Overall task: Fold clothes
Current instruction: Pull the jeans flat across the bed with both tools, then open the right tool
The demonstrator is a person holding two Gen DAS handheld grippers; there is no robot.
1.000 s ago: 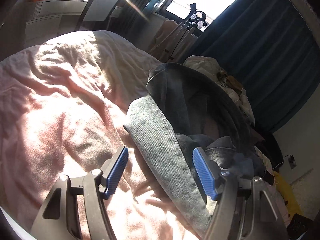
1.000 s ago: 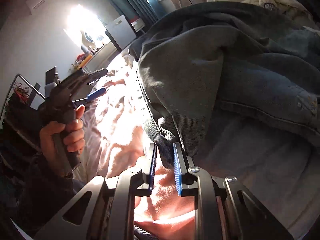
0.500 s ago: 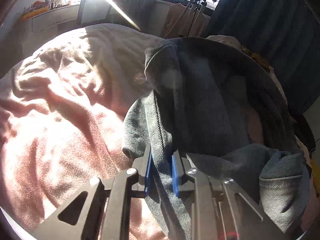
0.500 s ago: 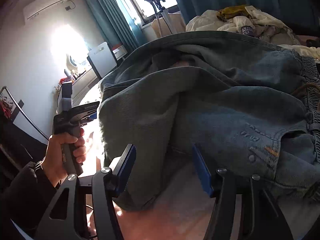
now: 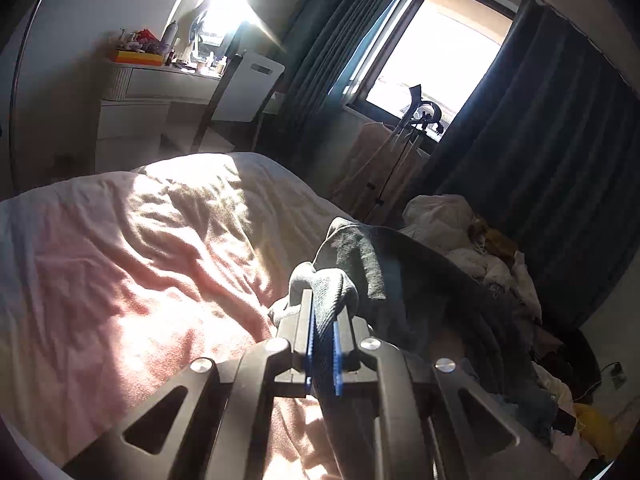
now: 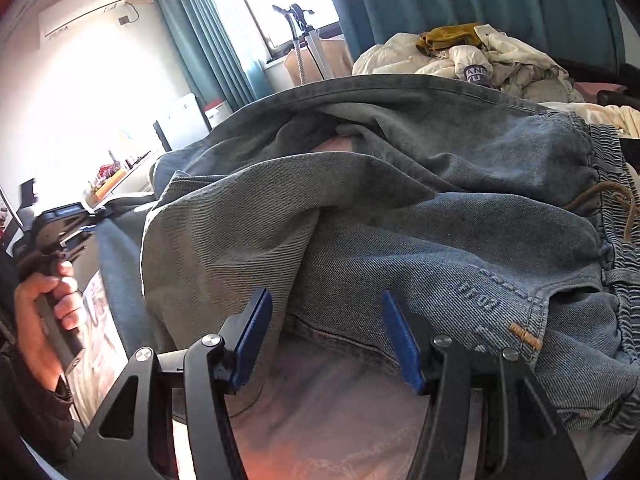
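1. One garment in play: denim jeans (image 6: 400, 208), lying bunched across the pink bedcover (image 5: 120, 280), waistband with drawstring to the right in the right wrist view, legs running left.
2. Left gripper (image 5: 322, 344): blue pads nearly together, clamped on a doubled fold of the jeans' edge, cloth bulging out past the tips.
3. Right gripper (image 6: 328, 336): jaws wide apart, holding nothing, hovering just near of the seam below the pocket.
4. Handling, my read: heavy for cloth, soft but thick; it drapes and drags rather than slides. Seams, hems and the elastic waistband are the firm grab points; a single-layer pinch mid-panel likely just tents.
5. Layers are overlapped and creased, so a grab may catch more than one layer.
6. Room: open bedcover to the left and near side for laying flat. Far right is crowded by a pile of pale clothes (image 6: 480, 56); bed edge falls off on the far side.
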